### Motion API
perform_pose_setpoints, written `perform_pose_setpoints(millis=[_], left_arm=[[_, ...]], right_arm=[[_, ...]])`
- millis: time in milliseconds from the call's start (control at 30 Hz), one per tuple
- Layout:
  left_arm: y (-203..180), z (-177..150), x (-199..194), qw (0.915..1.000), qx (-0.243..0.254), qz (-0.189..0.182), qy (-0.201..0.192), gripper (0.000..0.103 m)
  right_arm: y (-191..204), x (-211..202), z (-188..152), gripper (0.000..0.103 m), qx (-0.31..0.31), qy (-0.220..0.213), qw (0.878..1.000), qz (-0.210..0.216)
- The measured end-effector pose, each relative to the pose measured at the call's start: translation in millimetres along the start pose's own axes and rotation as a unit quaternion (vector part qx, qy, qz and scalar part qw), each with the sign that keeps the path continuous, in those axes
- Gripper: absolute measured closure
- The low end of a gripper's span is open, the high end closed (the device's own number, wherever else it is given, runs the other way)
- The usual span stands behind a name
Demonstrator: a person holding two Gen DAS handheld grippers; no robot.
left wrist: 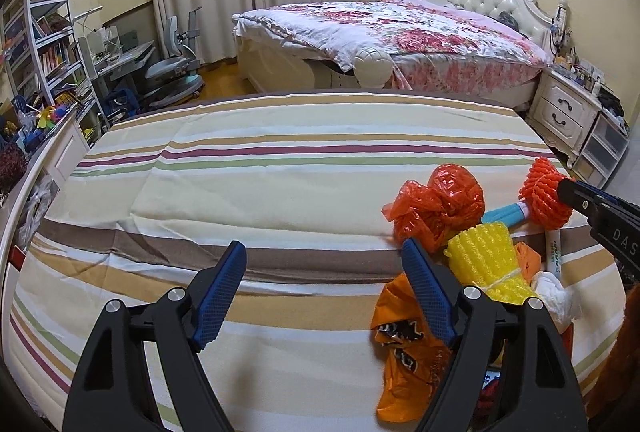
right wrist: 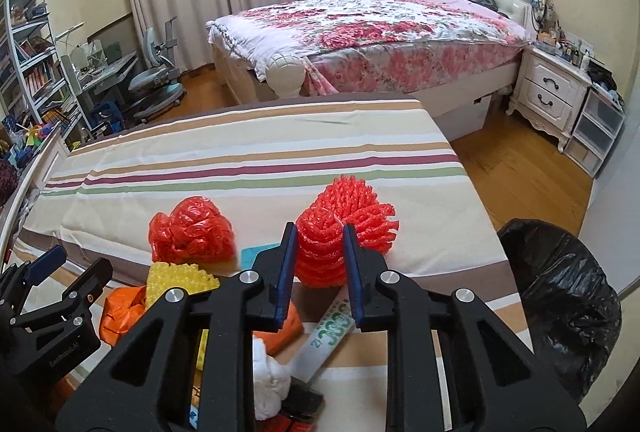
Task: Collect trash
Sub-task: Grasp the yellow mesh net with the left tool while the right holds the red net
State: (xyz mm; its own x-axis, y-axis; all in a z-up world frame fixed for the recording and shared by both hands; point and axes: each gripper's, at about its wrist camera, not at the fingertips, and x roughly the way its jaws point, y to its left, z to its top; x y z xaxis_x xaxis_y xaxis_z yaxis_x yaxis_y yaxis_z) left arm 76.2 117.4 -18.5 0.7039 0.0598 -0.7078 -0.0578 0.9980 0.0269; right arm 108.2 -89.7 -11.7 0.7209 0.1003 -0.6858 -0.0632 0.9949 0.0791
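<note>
A pile of trash lies on the striped bed sheet point(left wrist: 280, 171): a crumpled red plastic bag point(left wrist: 438, 201) point(right wrist: 192, 228), a yellow foam net point(left wrist: 486, 264) point(right wrist: 178, 278), an orange wrapper point(left wrist: 408, 364), a white tissue point(right wrist: 268, 380) and a marker pen point(left wrist: 554, 252). My right gripper point(right wrist: 320, 236) is shut on a red foam net point(right wrist: 344, 228), which also shows in the left wrist view point(left wrist: 544, 191), held just above the sheet. My left gripper point(left wrist: 324, 256) is open and empty, left of the pile.
A bin lined with a black bag point(right wrist: 560, 296) stands on the wooden floor right of the striped bed. A floral bed point(right wrist: 360, 31), a nightstand point(right wrist: 552, 91), a desk with a chair point(left wrist: 172, 67) and bookshelves point(left wrist: 44, 31) lie beyond.
</note>
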Motion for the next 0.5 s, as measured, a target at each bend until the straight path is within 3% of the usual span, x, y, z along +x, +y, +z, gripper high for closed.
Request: perform_pose_setpoints(millis=[500], left_arm=[[-63, 2, -18, 0.9991, 0.037, -0.019, -0.007, 0.026]], right_arm=[[-66, -23, -18, 0.081, 0.048, -0.006, 0.999, -0.012]])
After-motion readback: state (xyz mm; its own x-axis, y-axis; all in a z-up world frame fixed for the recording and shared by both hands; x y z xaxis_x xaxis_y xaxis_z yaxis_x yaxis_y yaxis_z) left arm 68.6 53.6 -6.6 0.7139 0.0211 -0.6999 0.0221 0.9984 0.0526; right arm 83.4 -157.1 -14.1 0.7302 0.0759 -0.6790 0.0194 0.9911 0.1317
